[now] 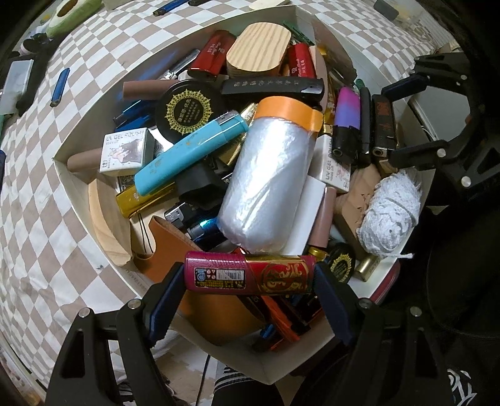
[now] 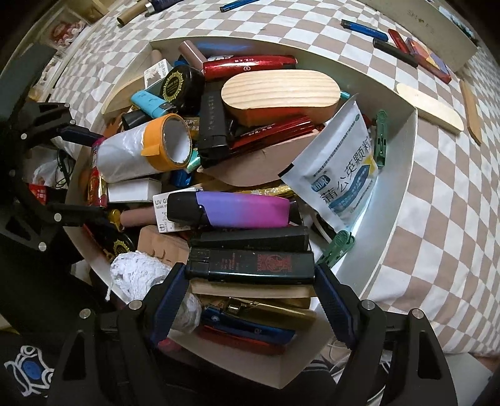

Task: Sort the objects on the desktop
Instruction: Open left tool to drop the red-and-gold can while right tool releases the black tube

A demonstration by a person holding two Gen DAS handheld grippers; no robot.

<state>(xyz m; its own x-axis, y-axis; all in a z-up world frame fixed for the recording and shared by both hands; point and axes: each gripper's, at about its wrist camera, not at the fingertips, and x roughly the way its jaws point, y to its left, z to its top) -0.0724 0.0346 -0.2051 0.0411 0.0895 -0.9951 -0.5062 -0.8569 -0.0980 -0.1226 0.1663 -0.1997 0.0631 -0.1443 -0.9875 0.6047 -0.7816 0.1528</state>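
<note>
A white box (image 1: 78,137) on a checkered cloth is heaped with lighters, small boxes and tins. My left gripper (image 1: 249,278) is shut end to end on a red lighter with a gold emblem (image 1: 275,274) at the box's near edge. The right wrist view shows my right gripper (image 2: 250,271) shut lengthwise on a black lighter with red print (image 2: 265,265), low over the pile. Each gripper also shows in the other's view: the right gripper (image 1: 390,125) at the right, the left gripper (image 2: 78,175) at the left.
A plastic film roll with orange tape (image 1: 268,178), an oval wooden block (image 1: 257,50), a ball of white string (image 1: 390,212) and a white packet (image 2: 340,168) lie in the pile. Loose lighters (image 2: 364,29) and flat wooden sticks (image 2: 428,107) rest on the cloth (image 1: 47,218) outside the box.
</note>
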